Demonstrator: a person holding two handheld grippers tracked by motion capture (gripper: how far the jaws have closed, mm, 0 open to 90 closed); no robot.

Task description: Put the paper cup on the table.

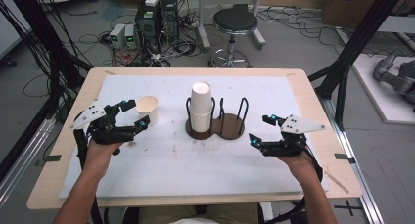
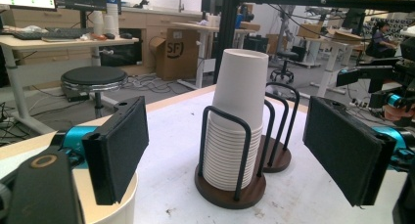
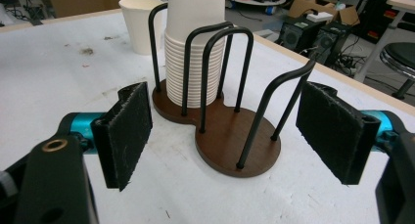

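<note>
Two grippers hover over the white tabletop (image 1: 161,160), whose far corners sit in plain sight while its near edge is partly covered by the person's forearms. At its middle stands the brown two-ring cup holder (image 1: 215,126); the left ring carries a tall stack of paper cups (image 1: 201,106), and the wire hoops hide part of the lower cups in both gripper views. The stack's top is cut off in the right gripper view. The right ring stands bare. A single paper cup (image 1: 147,109) stands upright left of the holder, well apart from it. The left gripper (image 1: 131,115) sits just at this cup, one finger on each side of it, spread wide; whether the pads touch the cup wall is hard to tell, and the left gripper view shows just a slice of its rim at the bottom corner. The right gripper (image 1: 260,129) rests right of the holder, fingers wide and holding nothing.
</note>
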